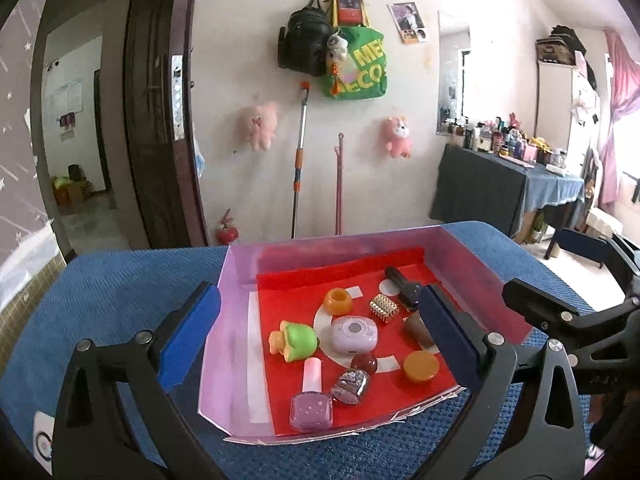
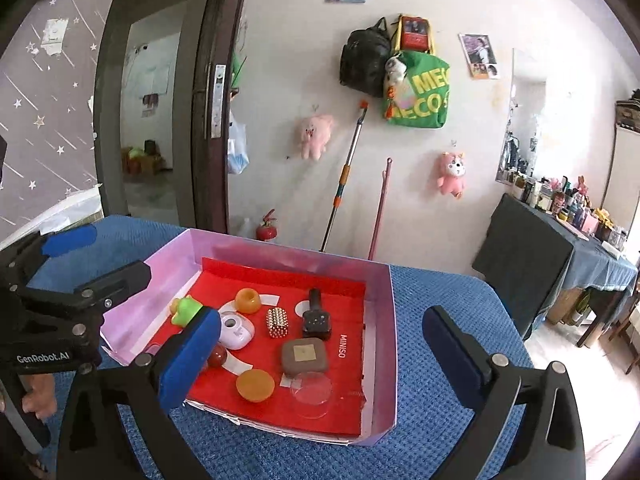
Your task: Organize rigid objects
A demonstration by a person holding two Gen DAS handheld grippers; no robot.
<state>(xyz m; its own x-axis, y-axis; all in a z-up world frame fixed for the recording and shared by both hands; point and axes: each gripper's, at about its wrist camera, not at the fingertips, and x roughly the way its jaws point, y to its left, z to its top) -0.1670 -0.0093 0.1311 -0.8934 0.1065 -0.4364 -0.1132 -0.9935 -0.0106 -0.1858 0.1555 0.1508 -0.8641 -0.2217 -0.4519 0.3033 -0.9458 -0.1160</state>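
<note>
A shallow pink box (image 1: 236, 280) with a red liner sits on the blue cloth. Inside lie a pink nail polish bottle (image 1: 311, 400), a green frog toy (image 1: 294, 340), a lilac case (image 1: 354, 334), an orange cup (image 1: 338, 301), a gold beaded piece (image 1: 384, 308), an orange lid (image 1: 421, 366) and a red ball (image 1: 365, 362). The right wrist view adds a brown square case (image 2: 305, 356), a black bottle (image 2: 316, 318) and a clear lid (image 2: 312, 394). My left gripper (image 1: 320, 320) and right gripper (image 2: 322, 324) both hover wide open before the box, holding nothing.
The blue cloth (image 1: 120, 300) covers the table around the box. Behind stand a wall with hanging bags and plush toys, a mop (image 1: 300, 160), a red extinguisher (image 2: 267, 230) and an open door (image 1: 152, 120). A cluttered dresser (image 1: 500, 184) stands at the right.
</note>
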